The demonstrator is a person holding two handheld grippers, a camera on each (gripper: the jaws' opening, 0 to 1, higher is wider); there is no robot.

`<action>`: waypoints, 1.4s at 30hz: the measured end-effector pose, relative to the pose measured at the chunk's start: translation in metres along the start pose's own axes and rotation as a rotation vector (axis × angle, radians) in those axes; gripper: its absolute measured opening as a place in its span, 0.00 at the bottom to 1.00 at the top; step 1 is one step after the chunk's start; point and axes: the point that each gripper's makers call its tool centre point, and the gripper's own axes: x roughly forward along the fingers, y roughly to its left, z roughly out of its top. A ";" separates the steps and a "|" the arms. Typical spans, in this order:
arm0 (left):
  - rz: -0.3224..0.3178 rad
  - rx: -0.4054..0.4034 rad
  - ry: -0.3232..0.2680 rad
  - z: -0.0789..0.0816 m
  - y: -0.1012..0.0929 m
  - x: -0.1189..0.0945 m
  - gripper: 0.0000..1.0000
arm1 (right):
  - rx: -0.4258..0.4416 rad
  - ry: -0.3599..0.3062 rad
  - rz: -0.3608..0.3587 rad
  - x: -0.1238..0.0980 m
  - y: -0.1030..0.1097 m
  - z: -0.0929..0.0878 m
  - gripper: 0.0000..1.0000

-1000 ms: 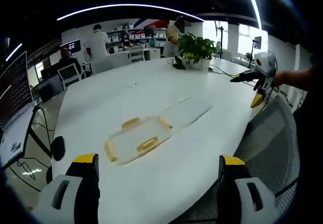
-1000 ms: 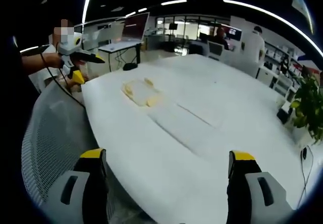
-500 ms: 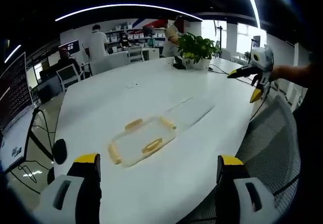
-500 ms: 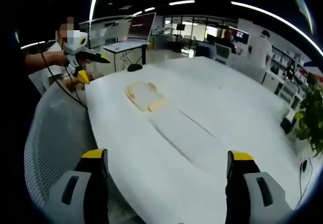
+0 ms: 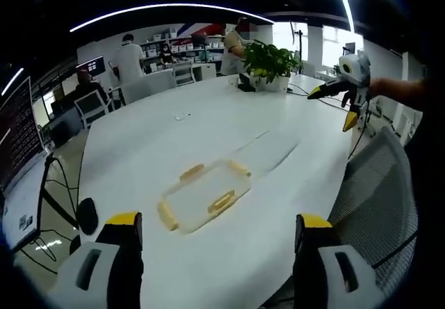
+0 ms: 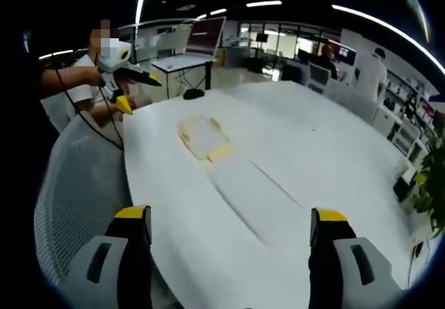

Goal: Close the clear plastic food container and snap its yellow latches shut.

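Note:
The clear lid with yellow latches [image 5: 205, 196] lies flat on the white table [image 5: 160, 142], a little beyond my left gripper [image 5: 217, 257], which is open and holds nothing. A clear plastic container body [image 5: 268, 150] lies just past the lid, hard to make out against the table. In the right gripper view the yellow-latched lid [image 6: 204, 136] lies farther off and the clear body [image 6: 254, 197] nearer. My right gripper [image 6: 229, 246] is open and holds nothing, above the table's near edge. Each gripper shows in the other's view, held in a hand off the table: the right gripper [image 5: 342, 88], the left gripper [image 6: 122, 65].
A grey mesh chair [image 5: 375, 197] stands at the table's edge between the grippers, the same chair [image 6: 76, 184] at the left of the right gripper view. A potted plant [image 5: 268, 62] stands at the far end. A small black object [image 5: 87, 215] is by the table's left edge. People and desks are behind.
Both views have shifted a little with the hands, so the lid and container sit slightly lower and nearer in the pictures. Nothing on the table moved; both grippers stay open.

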 end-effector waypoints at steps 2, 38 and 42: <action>-0.002 0.003 0.003 0.000 0.003 0.000 0.87 | -0.010 0.006 0.010 0.002 0.000 0.001 0.91; -0.120 0.141 0.114 -0.005 0.035 0.019 0.72 | -0.181 0.082 0.177 0.055 -0.002 0.044 0.79; -0.131 0.163 0.128 -0.006 0.040 0.024 0.71 | -0.197 0.087 0.189 0.062 -0.002 0.047 0.77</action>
